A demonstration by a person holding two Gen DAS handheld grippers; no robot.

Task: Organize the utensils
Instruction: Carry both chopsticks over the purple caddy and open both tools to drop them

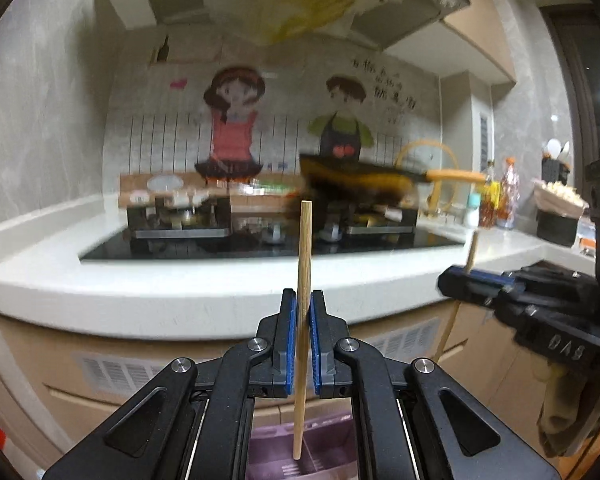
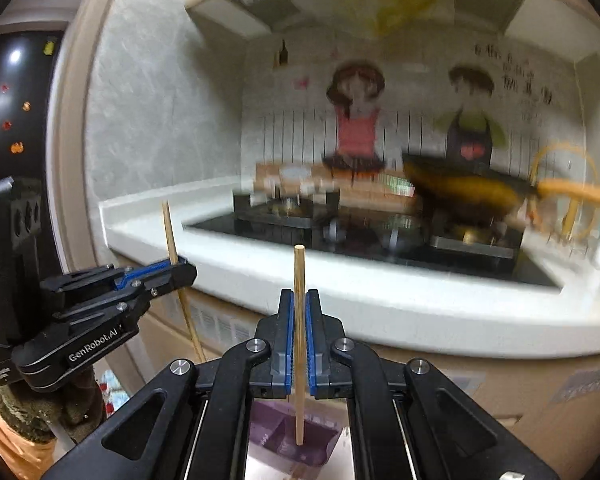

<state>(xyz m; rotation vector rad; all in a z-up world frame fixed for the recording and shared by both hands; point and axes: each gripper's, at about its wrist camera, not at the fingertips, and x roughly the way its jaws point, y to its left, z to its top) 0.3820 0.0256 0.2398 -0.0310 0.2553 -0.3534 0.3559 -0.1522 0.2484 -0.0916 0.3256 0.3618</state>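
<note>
My left gripper (image 1: 303,300) is shut on a wooden chopstick (image 1: 305,248) held upright, its lower end over a purple compartmented utensil holder (image 1: 320,456) below. My right gripper (image 2: 299,300) is shut on a second upright chopstick (image 2: 299,276), its lower end over the same purple holder (image 2: 320,440). In the left wrist view the right gripper (image 1: 456,276) shows at the right with its chopstick (image 1: 471,252). In the right wrist view the left gripper (image 2: 180,270) shows at the left with its chopstick (image 2: 170,236).
A white counter (image 1: 180,284) holds a black gas hob (image 1: 260,246) with a dark pan with an orange handle (image 1: 364,184) on the right burner. Bottles (image 1: 500,200) and a lined bin (image 1: 558,216) stand at the right. Cabinet fronts (image 1: 100,368) lie below the counter.
</note>
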